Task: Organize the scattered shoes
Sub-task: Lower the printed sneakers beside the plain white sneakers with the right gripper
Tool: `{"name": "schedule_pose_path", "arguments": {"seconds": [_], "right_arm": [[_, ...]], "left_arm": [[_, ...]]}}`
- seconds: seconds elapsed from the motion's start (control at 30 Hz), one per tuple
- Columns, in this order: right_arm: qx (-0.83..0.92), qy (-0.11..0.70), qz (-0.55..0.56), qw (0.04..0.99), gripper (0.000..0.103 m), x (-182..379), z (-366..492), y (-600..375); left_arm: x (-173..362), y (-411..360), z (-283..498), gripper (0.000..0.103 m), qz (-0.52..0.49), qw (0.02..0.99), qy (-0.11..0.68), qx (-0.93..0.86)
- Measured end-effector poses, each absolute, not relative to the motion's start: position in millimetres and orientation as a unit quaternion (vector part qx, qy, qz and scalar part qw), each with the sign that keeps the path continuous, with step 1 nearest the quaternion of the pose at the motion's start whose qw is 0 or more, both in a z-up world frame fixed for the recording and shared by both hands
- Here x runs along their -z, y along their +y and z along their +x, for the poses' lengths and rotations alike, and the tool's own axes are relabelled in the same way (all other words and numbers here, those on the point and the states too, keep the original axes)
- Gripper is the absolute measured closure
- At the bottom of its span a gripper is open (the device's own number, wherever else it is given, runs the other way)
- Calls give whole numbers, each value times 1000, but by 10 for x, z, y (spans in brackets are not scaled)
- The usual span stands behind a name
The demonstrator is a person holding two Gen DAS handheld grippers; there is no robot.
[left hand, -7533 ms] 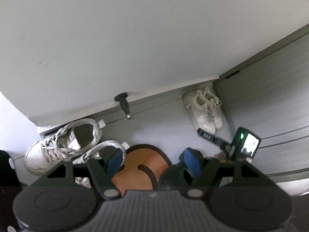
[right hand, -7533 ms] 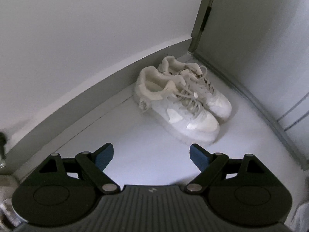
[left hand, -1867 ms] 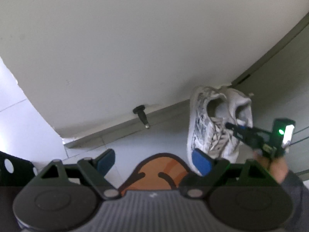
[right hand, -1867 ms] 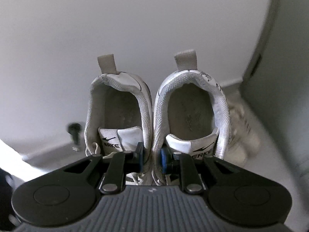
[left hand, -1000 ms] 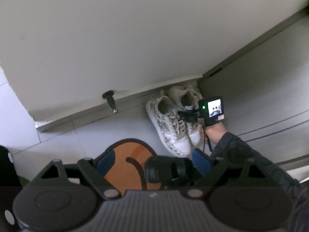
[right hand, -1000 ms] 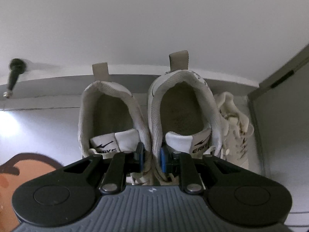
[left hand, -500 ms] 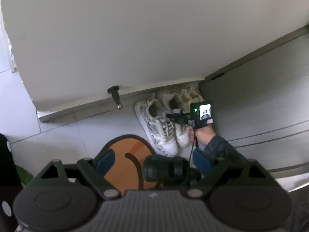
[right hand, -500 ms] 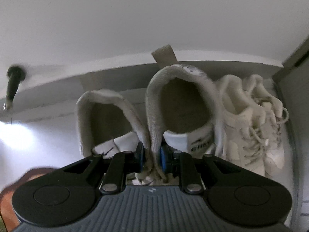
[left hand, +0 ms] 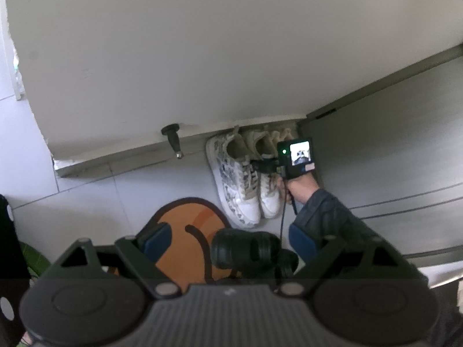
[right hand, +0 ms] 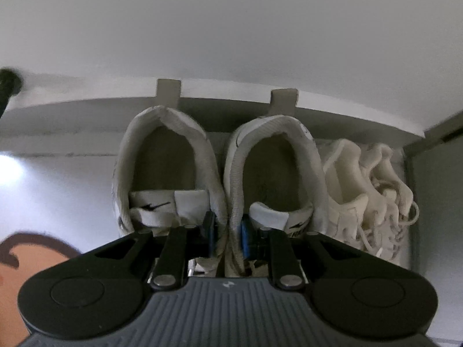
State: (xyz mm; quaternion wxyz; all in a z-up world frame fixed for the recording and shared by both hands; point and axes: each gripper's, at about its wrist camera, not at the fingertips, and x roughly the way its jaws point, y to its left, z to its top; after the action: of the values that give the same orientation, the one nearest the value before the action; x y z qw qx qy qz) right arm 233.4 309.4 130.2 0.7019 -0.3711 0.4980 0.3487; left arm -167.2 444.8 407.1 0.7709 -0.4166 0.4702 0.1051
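Observation:
A pair of white sneakers with a grey pattern stands on the floor, heels to the skirting, close beside a cream pair in the corner. In the right wrist view my right gripper has its blue pads on the inner collars of the left sneaker and the right sneaker. Its jaws are opening, and the collars are still between them. The cream pair lies just to the right. My left gripper hangs open above a black shoe without touching it.
An orange mat lies under the black shoe. A black doorstop juts from the skirting left of the sneakers. A dark grey cabinet front closes the corner on the right. A hand and dark sleeve hold the right gripper.
The right gripper has come down with the patterned sneakers, which now sit level on the floor against the skirting beside the cream pair. The left gripper has hardly moved.

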Motion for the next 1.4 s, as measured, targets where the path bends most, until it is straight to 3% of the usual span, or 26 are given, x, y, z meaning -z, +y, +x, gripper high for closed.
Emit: {"name": "schedule_pose_path", "arguments": {"seconds": [0.07, 0.27, 0.77, 0.93, 1.17, 1.3, 1.4], "right_arm": [[-326, 504, -358, 715, 75, -1319, 2267, 3094], [-285, 493, -271, 776, 37, -1592, 2032, 2830], [-252, 471, -196, 822, 29, -1438, 1213, 2716], [-181, 494, -207, 825, 29, -1094, 1104, 2840], [-117, 456, -253, 845, 30, -899, 1089, 3001], [-71, 440, -246, 861, 12, -837, 1097, 2996], [-70, 422, -257, 866, 9, -794, 1120, 2940]], "left_arm": [[-4100, 4472, -1665, 13, -412, 774, 468, -112], [-4019, 4595, -1559, 13, -397, 768, 477, -161], [-3772, 4713, -1462, 13, -388, 745, 495, -222], [-3696, 4719, -1473, 13, -384, 744, 496, -231], [-3323, 4763, -1472, 15, -396, 710, 515, -271], [-3314, 4691, -1434, 15, -392, 714, 511, -275], [-3304, 4645, -1400, 15, -386, 720, 512, -266]]}}
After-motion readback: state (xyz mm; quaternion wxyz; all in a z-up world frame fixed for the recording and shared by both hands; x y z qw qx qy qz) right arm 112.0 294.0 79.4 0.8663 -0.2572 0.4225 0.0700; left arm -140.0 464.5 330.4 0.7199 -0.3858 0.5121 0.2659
